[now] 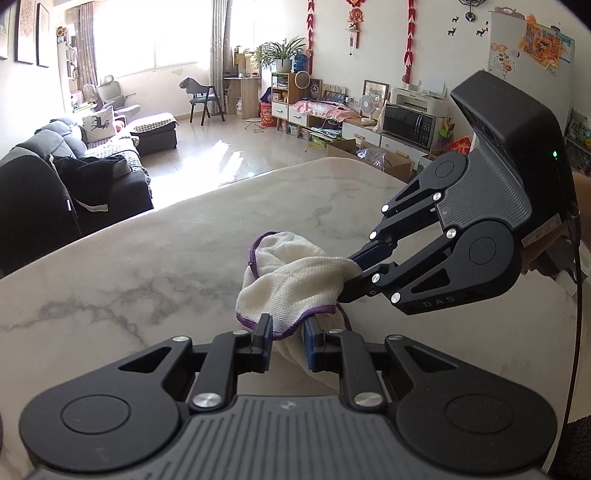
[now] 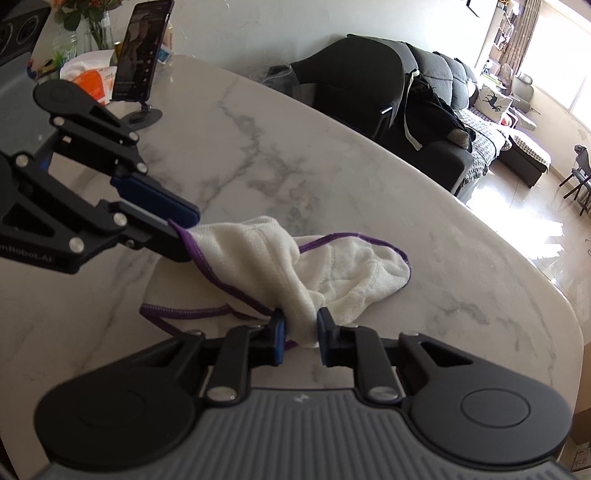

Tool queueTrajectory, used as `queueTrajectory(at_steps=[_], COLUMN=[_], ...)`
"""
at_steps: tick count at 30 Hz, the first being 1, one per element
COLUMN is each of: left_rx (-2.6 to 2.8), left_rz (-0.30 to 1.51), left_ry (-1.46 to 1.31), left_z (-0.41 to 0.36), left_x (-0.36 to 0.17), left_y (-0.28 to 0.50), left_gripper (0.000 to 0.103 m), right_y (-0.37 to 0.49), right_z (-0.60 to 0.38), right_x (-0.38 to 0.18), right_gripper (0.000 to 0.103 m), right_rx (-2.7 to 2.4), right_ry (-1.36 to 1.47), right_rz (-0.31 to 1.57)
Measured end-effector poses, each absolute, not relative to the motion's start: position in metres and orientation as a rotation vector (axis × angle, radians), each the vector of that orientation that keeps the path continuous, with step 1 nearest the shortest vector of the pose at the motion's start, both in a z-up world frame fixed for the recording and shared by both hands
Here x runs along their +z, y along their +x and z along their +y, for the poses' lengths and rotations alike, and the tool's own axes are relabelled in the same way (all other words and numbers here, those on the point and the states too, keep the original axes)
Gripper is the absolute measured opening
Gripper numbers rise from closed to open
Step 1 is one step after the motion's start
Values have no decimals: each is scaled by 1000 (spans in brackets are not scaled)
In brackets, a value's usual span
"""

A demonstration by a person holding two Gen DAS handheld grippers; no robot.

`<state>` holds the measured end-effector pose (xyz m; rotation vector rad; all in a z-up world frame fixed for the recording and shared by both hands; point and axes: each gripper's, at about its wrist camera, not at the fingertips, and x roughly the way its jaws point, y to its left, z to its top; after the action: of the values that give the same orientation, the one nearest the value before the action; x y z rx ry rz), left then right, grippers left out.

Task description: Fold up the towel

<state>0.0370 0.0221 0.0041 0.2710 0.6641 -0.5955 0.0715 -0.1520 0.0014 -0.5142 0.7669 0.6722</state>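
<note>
One towel [image 1: 291, 284], cream-white waffle weave with a purple stitched hem, bunched and twisted rather than flat. It lies on the table [image 1: 147, 266] between the two sets of fingers, partly raised where they pinch it.

Left gripper [image 1: 288, 338]: fingers closed on a gathered edge of the towel, cloth bulging ahead of the blue pads. From the right wrist view the same gripper [image 2: 181, 230] enters from the left, pinching a hemmed corner.

Right gripper [image 2: 301, 332]: fingers clamped on a rolled fold of the towel, the rest of the cloth spreading beyond the tips and to their right. In the left wrist view it [image 1: 356, 271] reaches in from the right, its tips buried in the fabric.

Table: white marble pattern with grey veining, rounded edge, glossy.

Beyond the right fingers, far left: a phone [image 2: 142, 51] upright on a round-based stand, a white and orange packet [image 2: 92, 75] just beside it, and a glass vase [image 2: 98, 33] holding green stems.

Room: dark sofa [image 1: 74, 162] with cushions, pale tiled floor [image 1: 229, 147], bright curtained window, low cabinets along the far wall carrying a microwave [image 1: 410, 123].
</note>
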Motion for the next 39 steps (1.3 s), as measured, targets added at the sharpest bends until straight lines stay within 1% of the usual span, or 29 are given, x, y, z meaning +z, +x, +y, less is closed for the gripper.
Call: queueTrajectory(at_steps=[1, 3, 4, 7, 14, 17, 18, 19, 21, 24, 25, 26, 28, 31, 33, 39], left_rx=[-602, -616, -623, -646, -678, -660, -650, -635, -612, -576, -561, -550, -535, -496, -459, -384], left_rz=[660, 653, 642, 619, 610, 613, 615, 620, 636, 645, 645, 647, 651, 658, 661, 699], left_ry=[292, 333, 351, 397, 457, 445, 439, 425, 374, 275, 248, 222, 184, 120, 72, -53], left_z=[22, 21, 20, 16, 6, 6, 7, 9, 15, 27, 31, 34, 41, 51, 58, 75], left_x=[3, 0, 1, -3, -11, -13, -14, -14, -14, -11, -10, -9, -6, -3, 0, 7], left_y=[34, 28, 26, 25, 26, 31, 32, 34, 38, 43, 44, 44, 44, 45, 46, 56], left_gripper=[31, 44, 48, 52, 52, 49, 39, 24, 15, 12, 12, 12, 12, 12, 12, 12], right_y=[72, 72, 73, 74, 71, 70, 71, 72, 74, 78, 79, 80, 82, 86, 88, 95], right_z=[-151, -149, -148, -145, -137, -134, -134, -135, -136, -137, -138, -138, -139, -141, -142, -145], right_x=[2, 4, 5, 7, 20, 26, 28, 27, 25, 22, 20, 19, 17, 14, 12, 5], right_gripper=[15, 15, 15, 14, 15, 15, 15, 15, 17, 22, 27, 29, 38, 47, 49, 48], right_rx=[675, 680, 682, 690, 706, 705, 704, 701, 693, 682, 678, 674, 667, 656, 648, 625], right_ry=[-518, -525, -528, -539, -568, -580, -580, -578, -574, -568, -566, -564, -560, -555, -551, -539], right_rz=[768, 771, 772, 775, 751, 735, 731, 733, 740, 751, 755, 759, 766, 777, 784, 806])
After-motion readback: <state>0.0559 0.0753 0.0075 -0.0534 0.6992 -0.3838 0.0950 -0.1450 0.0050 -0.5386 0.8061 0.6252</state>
